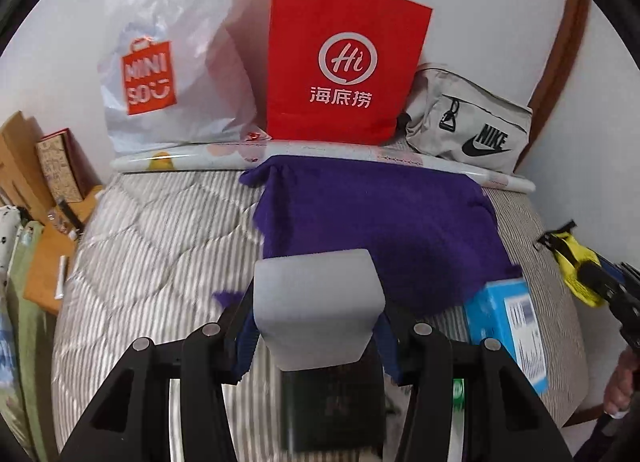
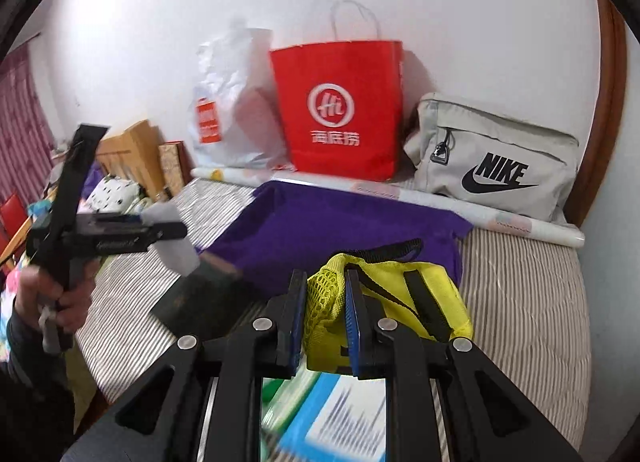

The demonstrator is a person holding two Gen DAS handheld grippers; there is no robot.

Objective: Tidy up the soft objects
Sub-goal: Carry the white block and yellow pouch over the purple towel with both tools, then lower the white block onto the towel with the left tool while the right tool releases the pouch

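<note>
Left gripper [image 1: 318, 310] clamped on a grey foam block [image 1: 318, 302], lifted over the purple cloth [image 1: 380, 217] spread on the striped bed [image 1: 152, 229]; right gripper [image 2: 326, 318] pinched narrowly on a yellow mesh bag [image 2: 400, 298], raised above the bed's near edge

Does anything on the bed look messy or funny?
Yes. The purple cloth lies rumpled and crooked across the striped bedcover, one corner curled up near the red paper bag. A dark booklet lies loose at a slant beside it. The bags against the wall stand upright; nothing looks spilled or broken.
</note>
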